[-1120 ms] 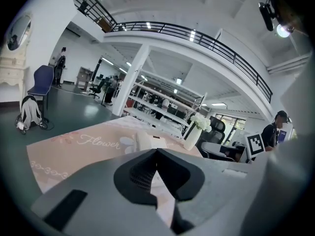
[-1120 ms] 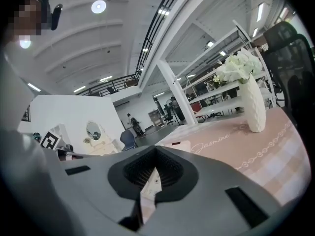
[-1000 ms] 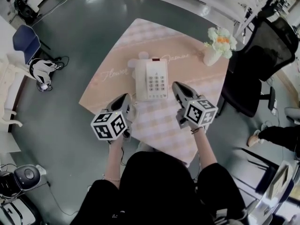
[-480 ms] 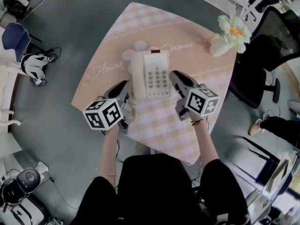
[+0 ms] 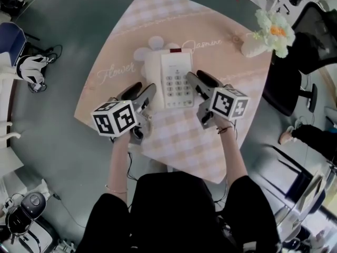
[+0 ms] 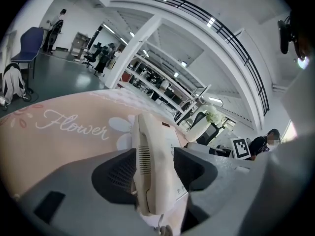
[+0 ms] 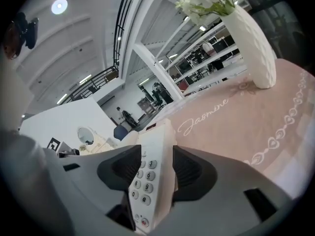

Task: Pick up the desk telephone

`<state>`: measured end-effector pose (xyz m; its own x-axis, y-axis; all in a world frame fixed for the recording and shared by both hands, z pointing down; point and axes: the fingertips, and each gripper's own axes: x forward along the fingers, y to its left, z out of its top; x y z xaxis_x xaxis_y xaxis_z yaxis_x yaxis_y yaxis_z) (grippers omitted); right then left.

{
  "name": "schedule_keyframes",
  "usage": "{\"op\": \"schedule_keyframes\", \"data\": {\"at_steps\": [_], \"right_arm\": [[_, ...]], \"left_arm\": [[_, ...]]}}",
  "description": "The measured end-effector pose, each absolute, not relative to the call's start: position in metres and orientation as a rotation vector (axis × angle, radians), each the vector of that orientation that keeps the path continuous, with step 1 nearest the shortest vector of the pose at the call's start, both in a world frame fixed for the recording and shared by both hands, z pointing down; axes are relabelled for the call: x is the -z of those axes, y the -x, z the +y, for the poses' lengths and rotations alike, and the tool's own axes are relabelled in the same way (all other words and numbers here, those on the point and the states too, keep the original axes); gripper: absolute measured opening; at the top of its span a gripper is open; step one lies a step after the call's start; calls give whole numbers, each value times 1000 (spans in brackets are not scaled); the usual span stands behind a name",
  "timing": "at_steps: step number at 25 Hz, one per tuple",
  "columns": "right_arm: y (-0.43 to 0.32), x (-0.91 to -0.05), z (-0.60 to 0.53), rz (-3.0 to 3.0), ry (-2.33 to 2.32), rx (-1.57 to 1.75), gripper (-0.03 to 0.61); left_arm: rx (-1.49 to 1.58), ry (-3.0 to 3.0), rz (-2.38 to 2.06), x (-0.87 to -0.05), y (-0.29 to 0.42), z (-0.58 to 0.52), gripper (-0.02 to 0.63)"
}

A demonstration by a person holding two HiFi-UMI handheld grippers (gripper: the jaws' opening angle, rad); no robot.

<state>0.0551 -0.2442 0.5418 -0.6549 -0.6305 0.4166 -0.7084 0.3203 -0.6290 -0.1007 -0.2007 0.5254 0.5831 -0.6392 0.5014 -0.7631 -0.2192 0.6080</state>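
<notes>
- Currently, head view: both forearms reach forward over the near table [image 5: 174, 141] corner. The left gripper [image 5: 141, 91] and right gripper [image 5: 197, 78] point away from the person and slope down, marker cubes toward the camera.
- Desk telephone [image 5: 174, 79] lies flat on the pink checked cloth, between the "Flower" and "Jasmine" lettering. Left gripper is at its left edge, right gripper at its right edge. Vase of flowers [image 5: 266, 33] stands well apart at the far right corner.
- Left gripper view: jaws stand apart, astride the handset [image 6: 147, 151] side of the telephone. The dark pads [image 6: 118, 173] sit close on either side; no squeeze on it shows.
- Right gripper view: jaws spread, with the keypad [image 7: 142, 181] edge of the telephone between them, likewise not clamped.
- Against one second earlier, head view: both grippers were short of the telephone, nearer the person. They have come forward and down to flank it. Both sets of jaws have just been opening, each with the telephone between them. Telephone itself has not shifted on the cloth.
</notes>
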Motion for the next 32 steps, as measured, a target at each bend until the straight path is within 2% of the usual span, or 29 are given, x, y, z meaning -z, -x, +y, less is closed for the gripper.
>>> {"op": "schedule_keyframes", "data": {"at_steps": [11, 22, 32], "right_arm": [[-41, -563, -249, -2369, -1129, -1404, 225], [-30, -573, -249, -2277, -981, -1484, 233], [-33, -574, -248, -2275, -1023, -1505, 224]], "left_arm": [[-191, -1893, -935, -547, 86, -213, 267], [-169, -1877, -815, -551, 76, -218, 305], [-129, -1858, -903, -551, 79, -217, 302]]}}
